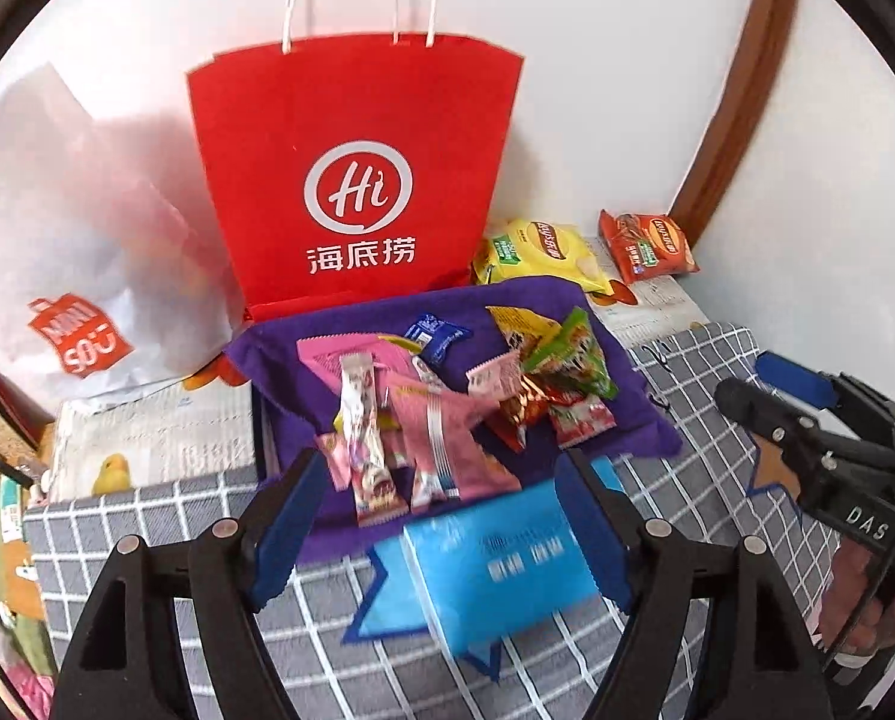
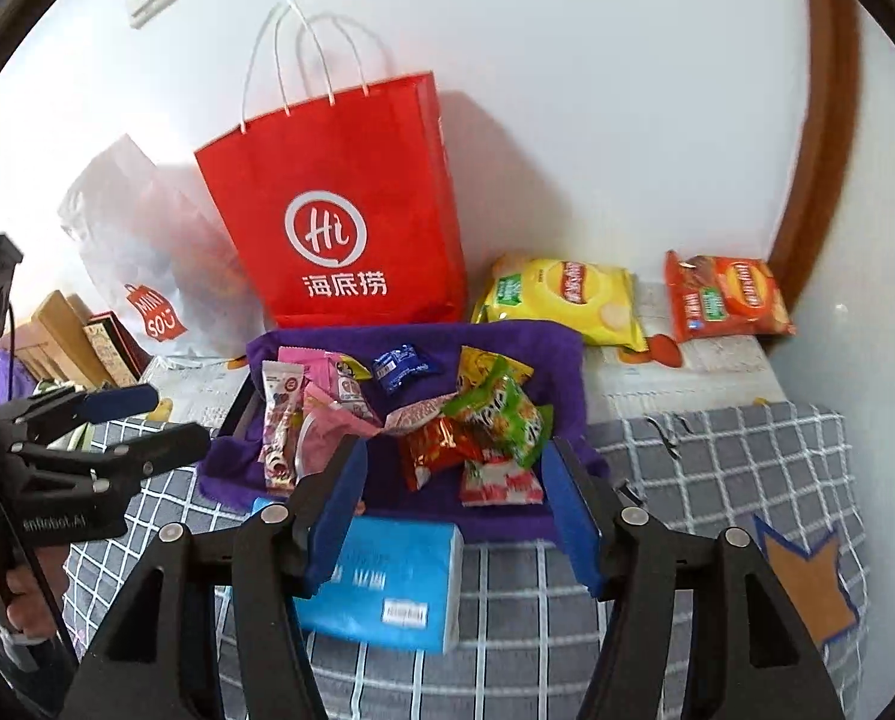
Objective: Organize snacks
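Observation:
A pile of small snack packets lies on a purple cloth: pink packets, a blue packet, green and red ones. A red paper bag stands behind. Yellow and orange chip bags lie at the back right. My left gripper is open and empty over the pile's near edge. My right gripper is open and empty, just short of the cloth.
A blue tissue pack lies on the grey checked cover below the grippers. A white Miniso bag leans at the left. Boxes stand at far left. A wooden door frame is on the right.

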Motion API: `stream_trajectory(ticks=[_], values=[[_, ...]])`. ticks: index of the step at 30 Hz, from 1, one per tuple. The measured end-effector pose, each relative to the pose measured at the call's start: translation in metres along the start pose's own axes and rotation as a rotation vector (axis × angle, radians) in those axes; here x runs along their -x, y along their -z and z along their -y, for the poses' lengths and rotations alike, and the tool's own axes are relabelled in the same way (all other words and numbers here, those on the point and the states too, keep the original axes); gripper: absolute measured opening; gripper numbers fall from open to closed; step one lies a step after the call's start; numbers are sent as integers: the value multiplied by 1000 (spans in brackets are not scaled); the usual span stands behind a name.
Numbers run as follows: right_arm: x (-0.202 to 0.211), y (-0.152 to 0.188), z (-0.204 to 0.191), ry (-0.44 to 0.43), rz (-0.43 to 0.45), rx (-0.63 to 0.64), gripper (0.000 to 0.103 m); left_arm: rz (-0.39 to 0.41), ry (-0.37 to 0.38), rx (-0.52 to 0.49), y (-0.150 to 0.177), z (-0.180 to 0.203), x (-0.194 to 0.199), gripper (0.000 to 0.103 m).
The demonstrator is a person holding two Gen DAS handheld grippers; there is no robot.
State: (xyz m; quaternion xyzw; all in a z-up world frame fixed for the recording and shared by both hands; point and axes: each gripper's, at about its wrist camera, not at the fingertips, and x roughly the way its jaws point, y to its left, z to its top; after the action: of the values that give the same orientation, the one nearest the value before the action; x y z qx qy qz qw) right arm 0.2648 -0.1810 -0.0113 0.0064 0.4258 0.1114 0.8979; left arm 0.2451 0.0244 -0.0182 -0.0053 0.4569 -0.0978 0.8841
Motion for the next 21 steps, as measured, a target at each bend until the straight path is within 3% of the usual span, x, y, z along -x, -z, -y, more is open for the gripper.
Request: stream_trajectory(ticks=[2,13,15,18,21], values=[[15,7,-2,25,22,1,70,16,-4,1,9,4,14,79],[67,55,-1,56,8,-49,71,115,-13,15,56,23,77,84],[73,61,0,50,8,-53,75,136,-19,0,63,28,86,87],[86,70,-4,68,24,-41,88,170,-50,-8,72,34,98,97],[97,77,-10,91,54,-19,97,181,-47,16,80,36,106,98]])
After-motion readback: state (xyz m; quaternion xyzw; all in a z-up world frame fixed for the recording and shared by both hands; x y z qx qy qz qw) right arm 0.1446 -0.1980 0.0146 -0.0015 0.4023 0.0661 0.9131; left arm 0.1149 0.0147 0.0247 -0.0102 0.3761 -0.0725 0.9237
